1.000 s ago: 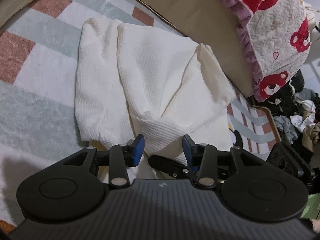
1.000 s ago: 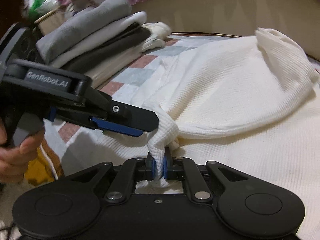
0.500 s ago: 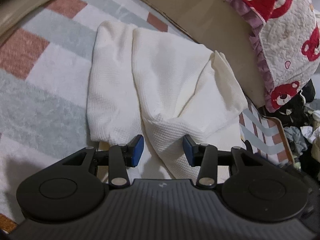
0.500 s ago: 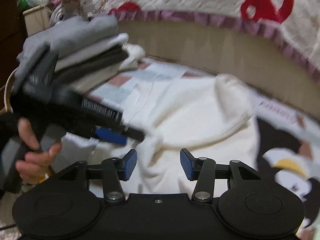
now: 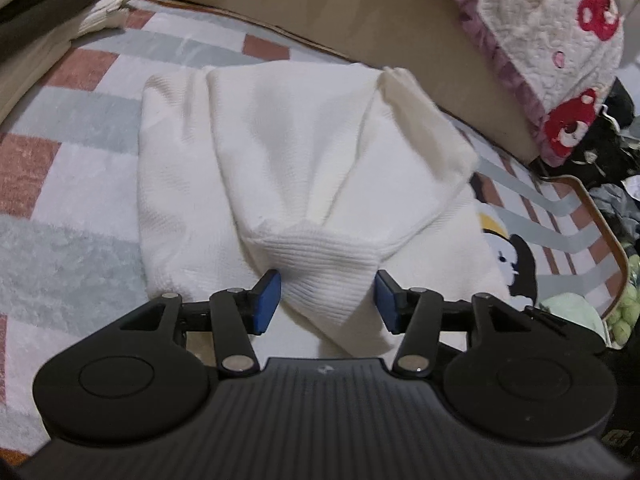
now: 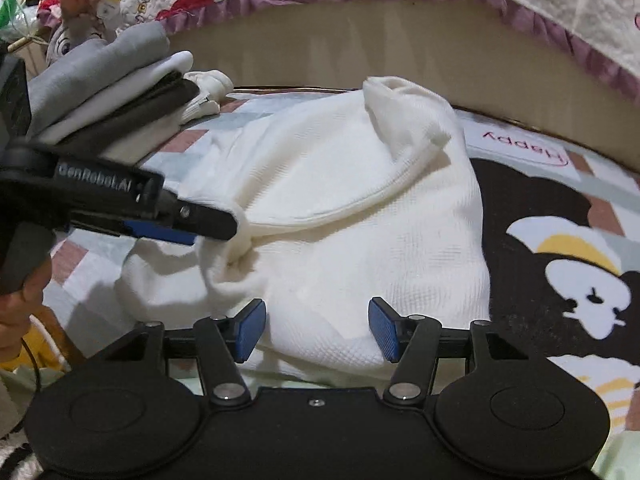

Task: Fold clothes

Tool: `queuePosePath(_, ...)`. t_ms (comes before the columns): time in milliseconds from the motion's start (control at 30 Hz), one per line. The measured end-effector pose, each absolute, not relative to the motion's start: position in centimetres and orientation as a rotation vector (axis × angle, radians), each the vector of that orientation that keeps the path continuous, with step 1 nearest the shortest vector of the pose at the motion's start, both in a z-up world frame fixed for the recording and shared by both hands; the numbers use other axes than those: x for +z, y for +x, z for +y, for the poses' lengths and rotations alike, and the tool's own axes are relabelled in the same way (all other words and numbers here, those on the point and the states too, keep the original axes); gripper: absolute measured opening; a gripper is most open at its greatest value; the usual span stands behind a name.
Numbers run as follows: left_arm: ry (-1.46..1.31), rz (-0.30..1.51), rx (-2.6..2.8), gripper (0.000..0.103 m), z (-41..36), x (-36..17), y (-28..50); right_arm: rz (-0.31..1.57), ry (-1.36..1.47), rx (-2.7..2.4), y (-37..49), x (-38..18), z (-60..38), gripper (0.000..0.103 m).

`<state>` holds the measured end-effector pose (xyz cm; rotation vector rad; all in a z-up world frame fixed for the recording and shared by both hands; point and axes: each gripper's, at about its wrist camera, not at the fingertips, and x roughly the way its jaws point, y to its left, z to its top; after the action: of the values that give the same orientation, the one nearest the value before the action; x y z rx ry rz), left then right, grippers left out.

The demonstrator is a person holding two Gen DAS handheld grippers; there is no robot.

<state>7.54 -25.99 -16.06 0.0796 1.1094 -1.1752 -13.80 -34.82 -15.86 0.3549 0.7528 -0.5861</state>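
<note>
**White knit lies folded on patchwork rug**

A waffle-knit white garment (image 5: 288,168) lies on a fleecy rug (image 5: 80,200) of grey and rust blocks. The left claw (image 5: 326,298), just widened, straddles its ribbed cuff without pinching; the right claw (image 6: 316,326) gapes, just released. Folded clothes (image 6: 108,92) are stacked nearby. The rug reads "Happy"; the left claw's arm, "GenRobot.AI".

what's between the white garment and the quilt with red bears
A plain beige panel fills that gap behind the white garment, under the bear quilt; both wrist views show it.
</note>
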Motion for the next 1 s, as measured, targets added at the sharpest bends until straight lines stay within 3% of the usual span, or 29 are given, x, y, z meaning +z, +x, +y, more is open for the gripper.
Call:
queuePosePath(267, 0.037, 1.086, -1.069, 0.051, -24.9, -15.3, 8.6, 0.73, 0.254, -0.517, -15.4, -15.5, -34.9, 0.061)
queuePosePath(467, -0.03, 1.209, -1.085, 0.051, -24.6, -15.8, 9.2, 0.752, 0.161, -0.48, -16.5, -14.4, -35.3, 0.061)
queuePosePath(633, -0.088, 1.207, -1.123, 0.051, -23.9, -15.3, 9.2, 0.785, 0.157, -0.458, -17.4, -14.3, -35.7, 0.061)
queuePosePath(900, -0.246, 1.278, -1.176, 0.059, -23.3, -14.7, 9.3, 0.796, 0.148, -0.477, -18.3, -13.2, -36.2, 0.062)
queuePosePath(1000, -0.156, 1.241, -1.141, 0.059, -23.9, -14.6, 8.3, 0.803, 0.139, -0.533, -18.7, -13.0, -37.0, 0.062)
